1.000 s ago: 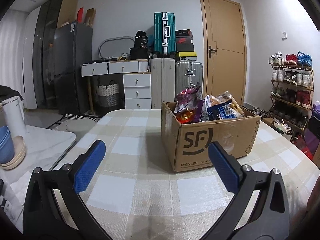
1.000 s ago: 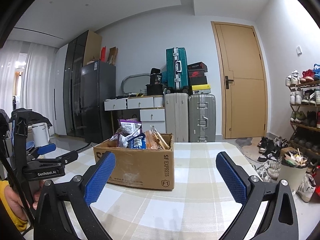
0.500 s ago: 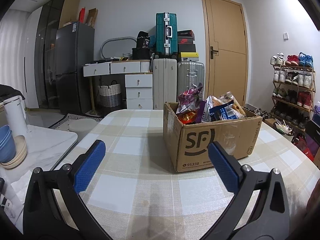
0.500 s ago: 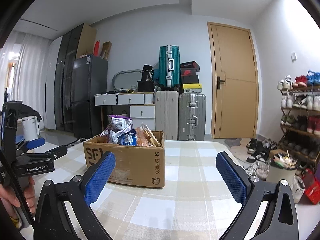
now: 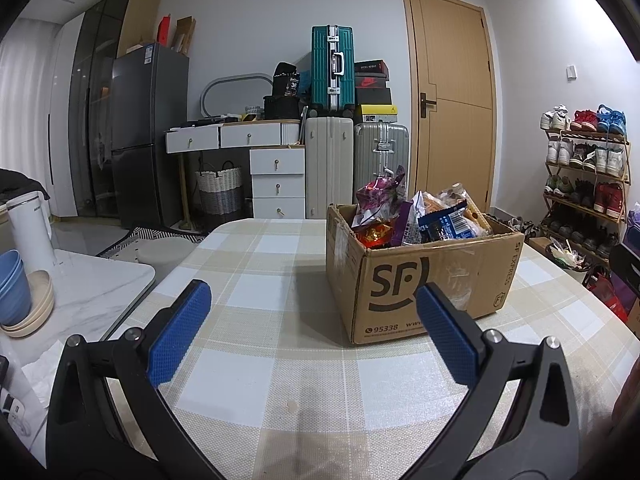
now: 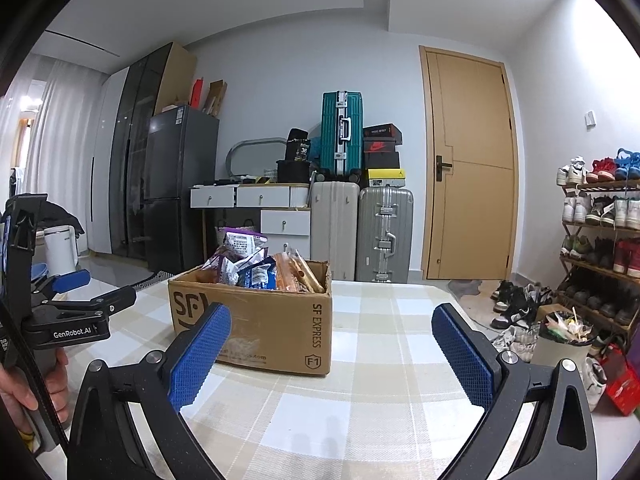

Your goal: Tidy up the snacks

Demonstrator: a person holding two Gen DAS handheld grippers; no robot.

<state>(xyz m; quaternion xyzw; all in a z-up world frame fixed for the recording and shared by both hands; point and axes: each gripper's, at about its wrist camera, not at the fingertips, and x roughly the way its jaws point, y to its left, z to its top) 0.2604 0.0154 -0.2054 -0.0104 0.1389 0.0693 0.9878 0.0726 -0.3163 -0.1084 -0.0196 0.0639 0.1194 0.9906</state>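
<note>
Where the left wrist looks: left tool (image 5: 312,316) wide, empty; cardboard box (image 5: 436,276) of snack packets (image 5: 444,220) on checked desk (image 5: 256,276).

Right wrist: right tool (image 6: 332,344) wide, empty; packets likely light, crinkly, slippery; pinch upper edges.

Table (image 5: 280,344): rounded far edge, beige/white checked cloth, some faint stains near the camera. Only one thing sits on it: box (image 5: 424,276), open-top cardboard, SF logo on the side, right of centre in the left wrist view, stuffed with snack packs. Side counter (image 5: 92,280) to the left, white marble: stacked bowls (image 5: 20,296), blue ones nested in beige, and a white kettle (image 5: 30,224) behind them.
</note>
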